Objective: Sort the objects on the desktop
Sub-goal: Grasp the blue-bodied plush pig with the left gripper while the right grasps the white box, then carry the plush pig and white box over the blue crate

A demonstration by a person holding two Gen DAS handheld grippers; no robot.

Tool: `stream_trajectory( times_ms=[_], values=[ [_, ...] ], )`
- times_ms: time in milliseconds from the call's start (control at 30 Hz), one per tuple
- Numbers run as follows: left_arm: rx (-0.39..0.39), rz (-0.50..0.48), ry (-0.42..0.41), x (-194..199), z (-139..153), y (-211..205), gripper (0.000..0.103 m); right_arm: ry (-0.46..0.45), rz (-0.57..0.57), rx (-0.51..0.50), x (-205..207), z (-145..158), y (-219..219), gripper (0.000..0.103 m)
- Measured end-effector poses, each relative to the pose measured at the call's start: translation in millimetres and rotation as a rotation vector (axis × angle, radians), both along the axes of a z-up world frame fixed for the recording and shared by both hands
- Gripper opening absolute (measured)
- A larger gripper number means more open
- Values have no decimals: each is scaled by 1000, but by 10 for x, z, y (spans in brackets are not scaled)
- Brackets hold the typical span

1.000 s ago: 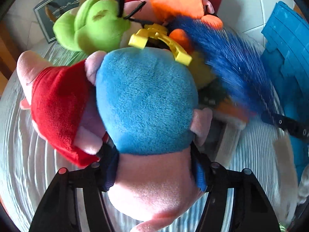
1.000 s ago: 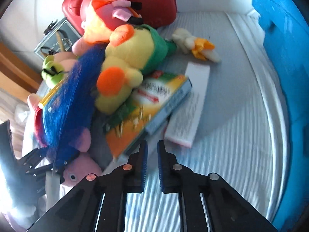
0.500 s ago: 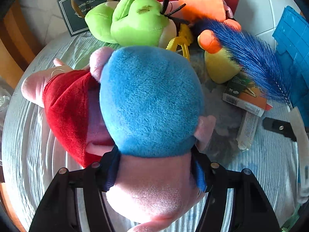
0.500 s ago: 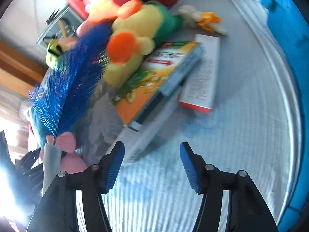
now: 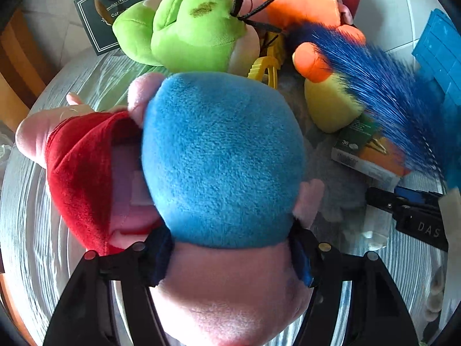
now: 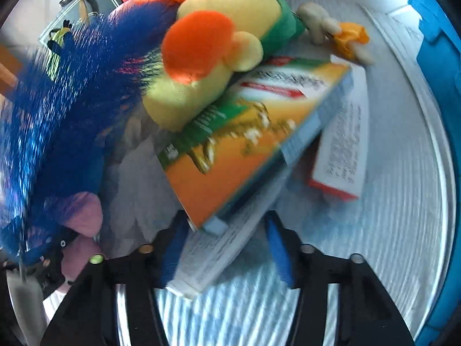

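White box (image 6: 207,259) under the orange box (image 6: 245,144), on the striped cloth (image 6: 389,230), now between the right gripper (image 6: 227,256) pads; shut a second ago, sprung wide, closing again, not yet pressing. Grab looks imminent. Blue-and-pink plush (image 5: 222,158) pinched in the left gripper (image 5: 230,259), jaws easing slightly wider, above the pile. Blue feather (image 6: 57,109) alongside.

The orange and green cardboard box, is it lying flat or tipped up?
Tipped: the orange and green cardboard box leans across a white box.
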State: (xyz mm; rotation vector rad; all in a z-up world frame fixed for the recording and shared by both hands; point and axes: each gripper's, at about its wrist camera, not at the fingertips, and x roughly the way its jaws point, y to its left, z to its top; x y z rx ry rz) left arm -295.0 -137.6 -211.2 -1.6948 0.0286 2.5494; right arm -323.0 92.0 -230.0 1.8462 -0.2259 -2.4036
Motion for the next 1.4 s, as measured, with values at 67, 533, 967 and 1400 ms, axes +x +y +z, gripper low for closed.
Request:
stream_trajectory(
  times_ms=[67, 533, 967, 1400],
  values=[
    [7, -10, 0, 84, 37, 9, 66, -12, -1, 14, 133, 28, 110, 41],
    [45, -18, -30, 627, 118, 5, 66, -53, -35, 42, 713, 93, 681, 47],
    [47, -8, 170, 995, 855, -90, 66, 140, 17, 104, 751, 704, 484, 34],
    [77, -99, 524, 1771, 2169, 320, 66, 667, 12, 166, 2055, 2446, 551, 34]
  ],
)
